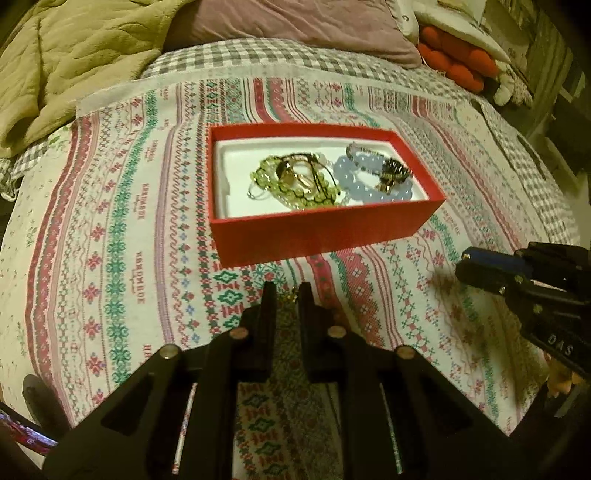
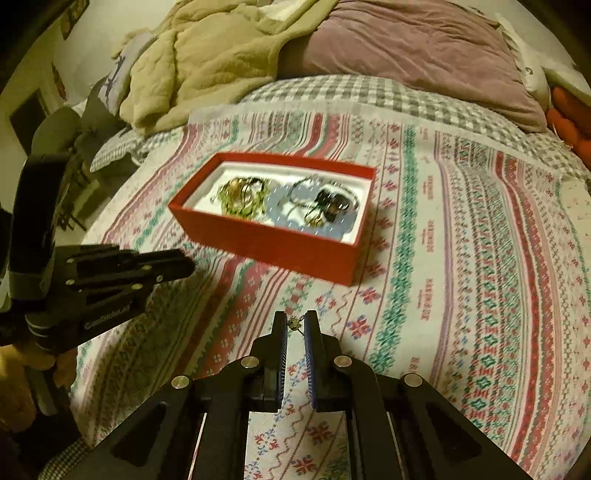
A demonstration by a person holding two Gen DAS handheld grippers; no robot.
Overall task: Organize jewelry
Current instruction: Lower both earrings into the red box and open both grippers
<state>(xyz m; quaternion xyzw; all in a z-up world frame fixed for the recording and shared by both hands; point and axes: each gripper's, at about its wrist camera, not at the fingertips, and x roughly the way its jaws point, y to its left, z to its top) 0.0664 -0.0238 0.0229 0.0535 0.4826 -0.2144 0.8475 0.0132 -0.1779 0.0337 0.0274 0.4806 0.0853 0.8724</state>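
Observation:
A red box (image 1: 321, 225) with a white liner stands on the patterned bedspread; it also shows in the right wrist view (image 2: 273, 242). It holds a green bead bracelet (image 1: 295, 184), a pale blue bead bracelet (image 1: 354, 177), gold rings and a dark clip (image 1: 393, 171). My left gripper (image 1: 285, 291) is just in front of the box, jaws nearly closed on a small gold piece (image 1: 293, 295). My right gripper (image 2: 296, 325) is narrowly closed on a small gold earring (image 2: 294, 324), in front of the box. Each gripper shows in the other's view: the right (image 1: 476, 267) and the left (image 2: 173, 267).
The patterned bedspread (image 2: 461, 258) covers the bed. A beige quilt (image 1: 74, 59) lies at the back left, a mauve pillow (image 1: 306, 22) behind the box, red and white soft toys (image 1: 458, 59) at the back right. A hand (image 2: 14, 373) holds the left gripper.

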